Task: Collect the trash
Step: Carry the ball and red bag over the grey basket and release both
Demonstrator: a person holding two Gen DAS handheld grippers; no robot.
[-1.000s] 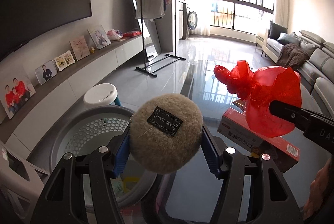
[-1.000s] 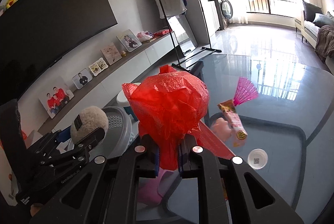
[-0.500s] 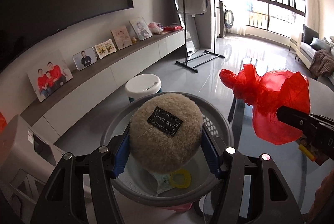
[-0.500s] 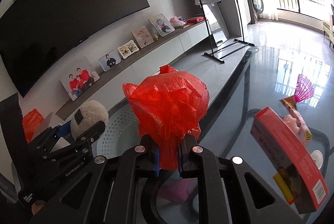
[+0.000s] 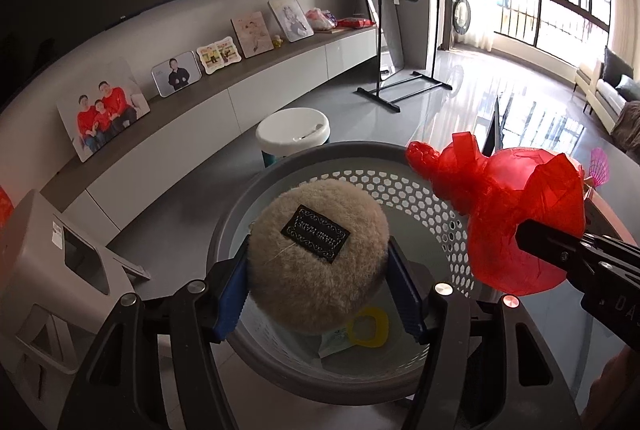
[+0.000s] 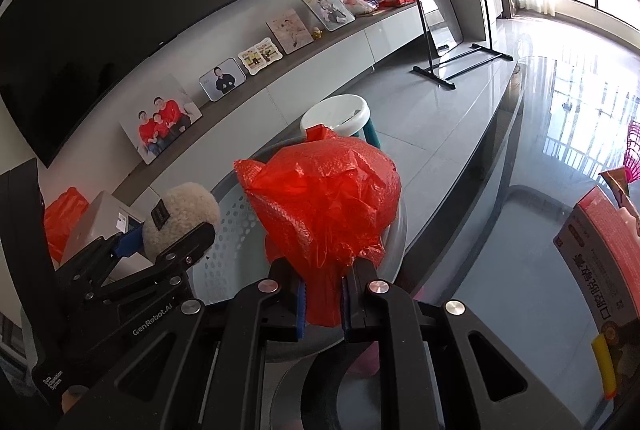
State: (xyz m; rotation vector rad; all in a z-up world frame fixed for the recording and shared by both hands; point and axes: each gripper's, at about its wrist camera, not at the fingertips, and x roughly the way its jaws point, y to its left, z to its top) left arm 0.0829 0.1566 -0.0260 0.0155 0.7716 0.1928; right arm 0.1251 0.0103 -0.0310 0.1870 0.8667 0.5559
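Your daylight floods in from the windows (image 5: 560,9), blown out white, glaring off the floor (image 6: 560,41); fisheye bends edges, corners vignette dark.

Puff (image 5: 318,262) hangs above the basket (image 5: 420,189), bag (image 5: 516,222) to its right.

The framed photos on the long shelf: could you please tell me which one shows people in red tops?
The large photo at the shelf's near end, closest to the camera; it shows a group in red, unlike the others.
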